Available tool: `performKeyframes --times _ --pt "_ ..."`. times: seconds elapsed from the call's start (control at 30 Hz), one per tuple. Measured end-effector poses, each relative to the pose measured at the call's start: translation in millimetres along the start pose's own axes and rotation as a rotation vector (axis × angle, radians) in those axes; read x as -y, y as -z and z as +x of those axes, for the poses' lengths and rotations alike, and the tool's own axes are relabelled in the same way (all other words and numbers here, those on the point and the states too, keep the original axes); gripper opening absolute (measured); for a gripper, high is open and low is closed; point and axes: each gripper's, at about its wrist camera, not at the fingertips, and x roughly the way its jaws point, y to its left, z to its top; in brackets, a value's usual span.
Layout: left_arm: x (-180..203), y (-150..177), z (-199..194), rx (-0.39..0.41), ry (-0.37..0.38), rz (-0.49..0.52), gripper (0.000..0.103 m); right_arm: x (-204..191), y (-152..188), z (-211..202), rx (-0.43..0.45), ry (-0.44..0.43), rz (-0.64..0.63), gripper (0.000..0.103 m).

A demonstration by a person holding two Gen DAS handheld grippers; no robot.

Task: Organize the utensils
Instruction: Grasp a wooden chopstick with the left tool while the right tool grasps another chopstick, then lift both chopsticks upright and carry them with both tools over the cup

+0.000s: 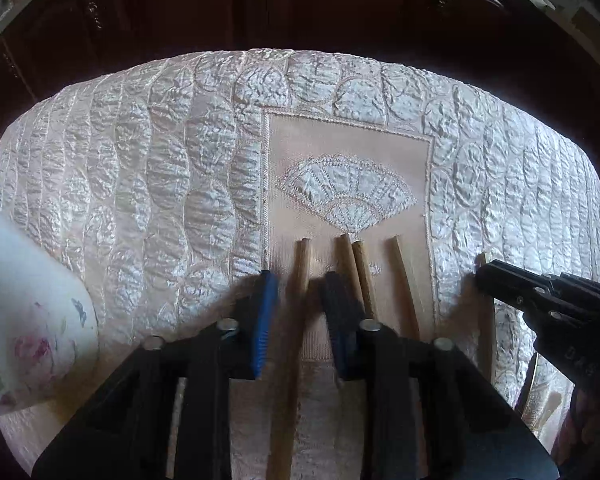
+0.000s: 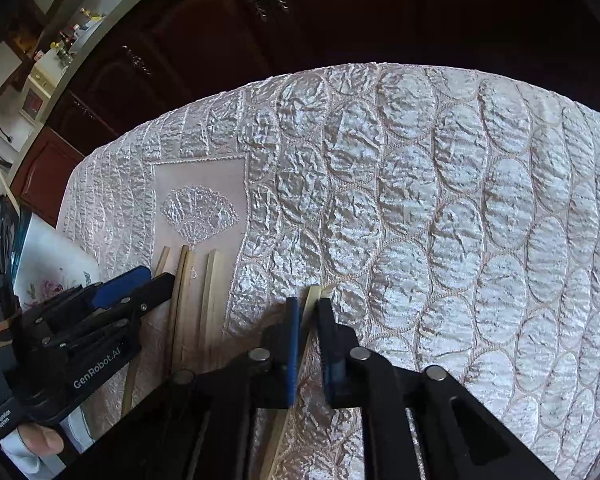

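Observation:
Several pale wooden chopsticks lie side by side on the smooth tan panel of a quilted cloth (image 1: 148, 184). My left gripper (image 1: 300, 278) is shut on the leftmost chopstick (image 1: 302, 252), whose tip pokes out past the blue pads. Three loose chopsticks (image 1: 362, 272) lie just right of it. From the right wrist view the left gripper (image 2: 160, 278) shows side-on, with its chopstick (image 2: 163, 258) ahead of it. My right gripper (image 2: 308, 303) is shut on another chopstick (image 2: 313, 292) over the quilted part. It also appears at the right edge as the right gripper (image 1: 482, 272).
A white ceramic piece painted with pink flowers (image 1: 28, 320) stands at the table's left, close to the left gripper. Dark wooden cabinets (image 2: 340, 12) run behind the table's far edge. A person's thumb (image 2: 40, 440) holds the left handle.

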Motion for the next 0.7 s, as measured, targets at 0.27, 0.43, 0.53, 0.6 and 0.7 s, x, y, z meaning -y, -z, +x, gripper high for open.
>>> performKeyframes --times 0.27,0.43,0.53,0.6,0.7 --pt "-23.5 0.6 -50.9 0.043 0.164 -0.038 0.004 -16.6 4.2 -47.1 0.122 -0.080 -0.016 0.007" --pt "-36.0 14.8 -102.5 0.125 0.186 -0.012 0.004 -34.3 12.1 -91.2 0.190 -0.110 -0.067 0.006" --pt "-36.1 32.2 -131.8 0.165 0.196 0.001 0.004 -47.6 20.2 -118.8 0.226 -0.117 -0.112 0.006" --pt "-37.5 38.7 -148.7 0.192 0.203 0.007 0.004 -53.4 25.9 -136.9 0.249 -0.118 -0.140 0.006" --pt "-39.0 48.2 -171.0 0.227 0.212 0.011 0.004 -70.9 36.4 -156.6 0.278 -0.113 -0.187 0.006"
